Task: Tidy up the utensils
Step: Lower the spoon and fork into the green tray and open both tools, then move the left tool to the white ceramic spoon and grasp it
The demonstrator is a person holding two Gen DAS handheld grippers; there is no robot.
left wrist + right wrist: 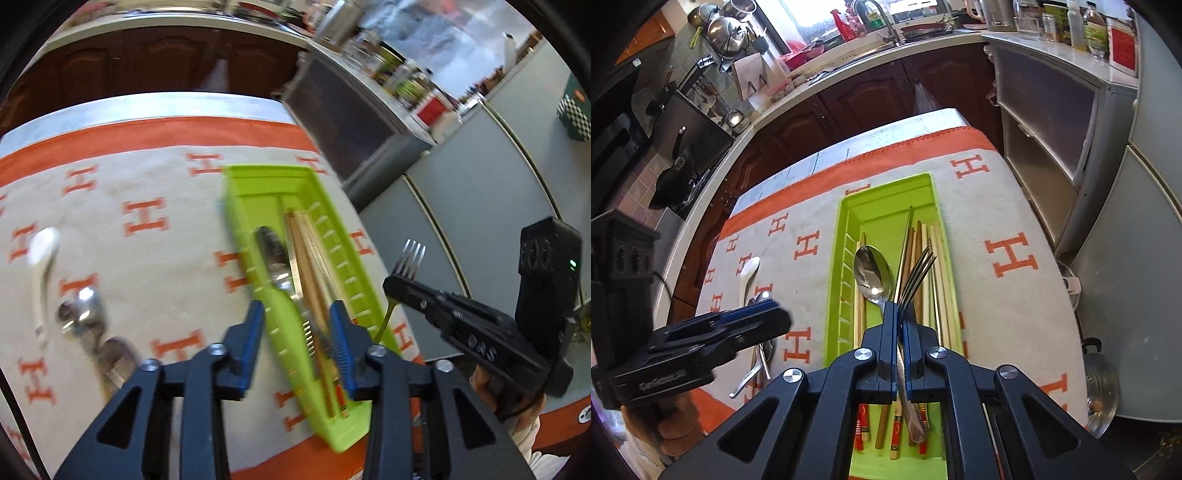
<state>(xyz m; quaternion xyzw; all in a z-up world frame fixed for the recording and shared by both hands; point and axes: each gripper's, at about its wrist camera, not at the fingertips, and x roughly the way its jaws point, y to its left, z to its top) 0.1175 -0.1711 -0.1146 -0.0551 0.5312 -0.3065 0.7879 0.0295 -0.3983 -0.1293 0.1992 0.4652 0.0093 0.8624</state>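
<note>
We see a table covered by a cream cloth (pixel 1004 295) with an orange border and orange H marks, and we take the lime-green utensil tray (pixel 846 218) lying on it as our landmark. Inside the tray lie a bundle of wooden chopsticks (pixel 942 295), some with red painted ends at the near end, and a steel spoon (pixel 871 273) with its bowl facing up, left of the chopsticks.

Left of the tray, on the cloth, we find a white ceramic spoon (pixel 748 273) and, nearer to us, steel spoons (pixel 83 314) lying close together; motion blur in the left wrist view keeps us from counting them.

Our right gripper (pixel 900 332) sits above the tray's near half, its blue-padded fingers pressed together on the handle of a steel fork (pixel 916 273). The fork's tines point toward the tray's far end, raised over the chopsticks. In the left wrist view the same fork (pixel 410 258) shows just past the tray's right wall.

Our left gripper (pixel 297 332) hangs over the tray's near end with its fingers spread apart and nothing between them; in the right wrist view it (pixel 764 314) appears left of the tray, above the steel spoons.
</note>
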